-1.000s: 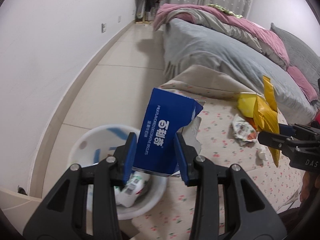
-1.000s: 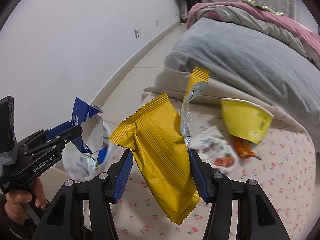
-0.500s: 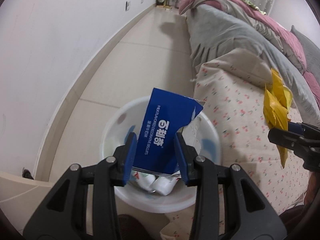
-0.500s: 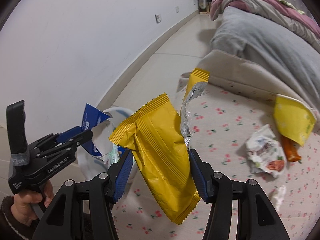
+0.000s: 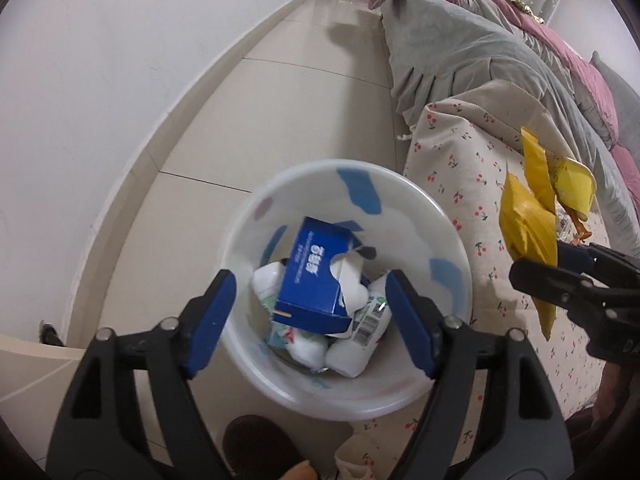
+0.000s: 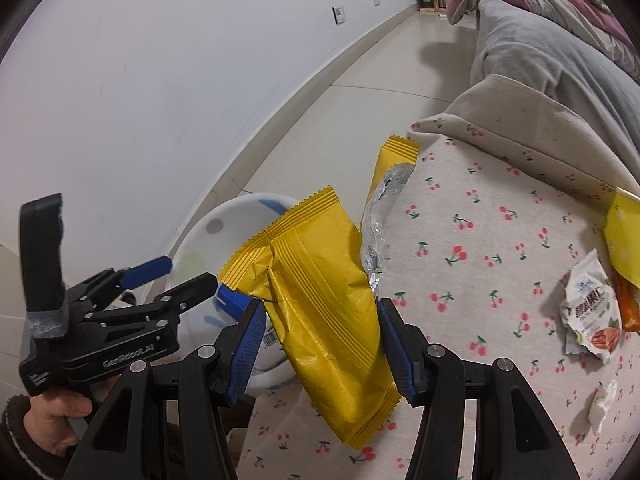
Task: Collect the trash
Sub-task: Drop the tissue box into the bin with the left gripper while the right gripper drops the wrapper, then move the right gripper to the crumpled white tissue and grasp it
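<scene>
My left gripper point(image 5: 312, 316) is open and empty right above the white trash bin point(image 5: 448, 240). The torn blue box point(image 5: 316, 276) lies inside the bin on white bottles and wrappers. My right gripper point(image 6: 320, 336) is shut on a yellow snack bag point(image 6: 320, 300), held above the cherry-print cloth point(image 6: 480, 216) beside the bin point(image 6: 208, 232). The bag also shows at the right of the left wrist view point(image 5: 528, 224). The left gripper shows in the right wrist view point(image 6: 172, 276).
A white nut wrapper point(image 6: 588, 304), an orange wrapper point(image 6: 626, 308), a yellow packet point(image 6: 624, 236) and a crumpled tissue point(image 6: 602, 400) lie on the cloth at the right. A grey-covered bed point(image 5: 460, 52) is behind. The wall point(image 5: 100, 80) and tiled floor point(image 5: 280, 100) run to the left.
My left gripper moved over the bin, opened, and the blue box dropped into it. My right gripper carried the yellow bag left, closer to the bin.
</scene>
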Demonstrator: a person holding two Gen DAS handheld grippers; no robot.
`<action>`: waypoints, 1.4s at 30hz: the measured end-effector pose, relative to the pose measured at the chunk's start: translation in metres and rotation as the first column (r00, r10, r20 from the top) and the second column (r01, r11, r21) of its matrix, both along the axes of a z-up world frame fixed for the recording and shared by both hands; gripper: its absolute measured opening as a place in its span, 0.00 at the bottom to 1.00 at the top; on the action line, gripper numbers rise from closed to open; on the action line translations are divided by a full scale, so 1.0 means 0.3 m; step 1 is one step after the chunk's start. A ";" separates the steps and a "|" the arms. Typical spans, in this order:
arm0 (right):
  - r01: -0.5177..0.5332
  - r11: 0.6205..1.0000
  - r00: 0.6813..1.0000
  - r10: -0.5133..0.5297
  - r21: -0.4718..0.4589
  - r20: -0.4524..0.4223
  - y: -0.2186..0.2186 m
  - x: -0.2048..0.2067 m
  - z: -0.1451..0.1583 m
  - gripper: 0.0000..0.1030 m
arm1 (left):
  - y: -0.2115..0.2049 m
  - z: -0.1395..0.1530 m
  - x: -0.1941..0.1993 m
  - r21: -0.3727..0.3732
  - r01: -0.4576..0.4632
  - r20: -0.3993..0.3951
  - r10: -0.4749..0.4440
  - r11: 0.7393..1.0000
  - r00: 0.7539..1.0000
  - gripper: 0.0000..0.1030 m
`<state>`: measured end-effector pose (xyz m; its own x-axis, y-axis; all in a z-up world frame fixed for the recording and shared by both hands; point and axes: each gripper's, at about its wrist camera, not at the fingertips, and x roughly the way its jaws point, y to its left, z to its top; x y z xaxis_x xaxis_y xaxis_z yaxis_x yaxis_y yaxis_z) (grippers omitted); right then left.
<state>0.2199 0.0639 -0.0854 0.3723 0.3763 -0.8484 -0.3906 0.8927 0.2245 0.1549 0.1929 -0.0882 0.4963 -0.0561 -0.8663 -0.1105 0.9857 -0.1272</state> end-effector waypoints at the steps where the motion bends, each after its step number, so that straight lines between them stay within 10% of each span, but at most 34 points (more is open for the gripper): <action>1: -0.003 1.000 1.000 0.003 0.001 -0.003 0.007 0.003 -0.003 0.56 | 0.013 0.005 -0.007 0.006 -0.016 -0.002 0.016 1.000 1.000 0.78; 22: -0.073 0.994 0.997 0.072 0.086 0.012 0.196 0.044 -0.040 0.59 | 0.196 0.025 -0.103 0.079 -0.140 -0.015 0.142 0.987 0.990 0.90; 27: -0.092 0.982 0.995 0.087 0.163 0.039 0.208 0.034 -0.003 0.83 | 0.208 0.032 -0.107 0.084 -0.150 -0.006 0.151 0.985 0.989 0.93; 42: -0.017 0.995 0.996 0.008 0.101 0.085 0.030 0.007 0.095 0.84 | 0.099 0.077 -0.076 0.050 -0.087 0.020 0.086 0.995 0.996 0.94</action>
<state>0.2221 0.0730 -0.0569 0.4356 0.4637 -0.7715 -0.4230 0.8620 0.2793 0.1320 0.2227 -0.0651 0.5127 0.0318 -0.8580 -0.1941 0.9777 -0.0798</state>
